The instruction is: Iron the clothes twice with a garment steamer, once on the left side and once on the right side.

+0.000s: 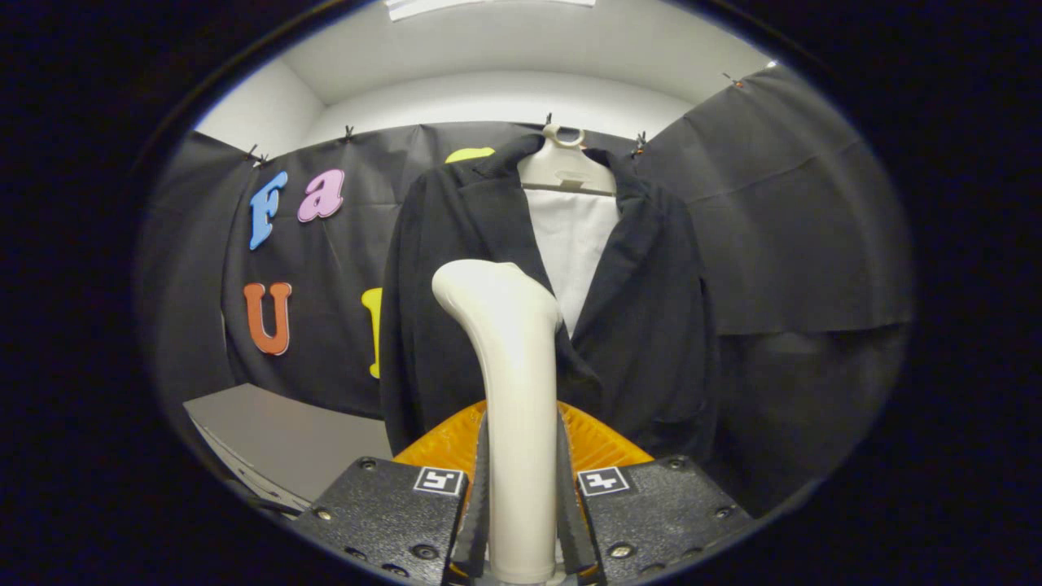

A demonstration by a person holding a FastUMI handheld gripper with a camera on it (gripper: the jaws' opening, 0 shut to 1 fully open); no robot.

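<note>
Gripper point(521, 505) fingers closed against both sides of cream plastic garment steamer handle point(513, 391), gripping it. Steamer long axis upright; bent head at top leans toward 11 o'clock. Orange ribbed part point(606, 443) sits behind handle, just beyond fingers. Black jacket over white shirt point(651, 325) hangs on white plastic hanger point(564, 167) just beyond steamer, at 12 o'clock. Grey flat tabletop point(277, 439) at 9 o'clock. Open room right of jacket, before wall.
</note>
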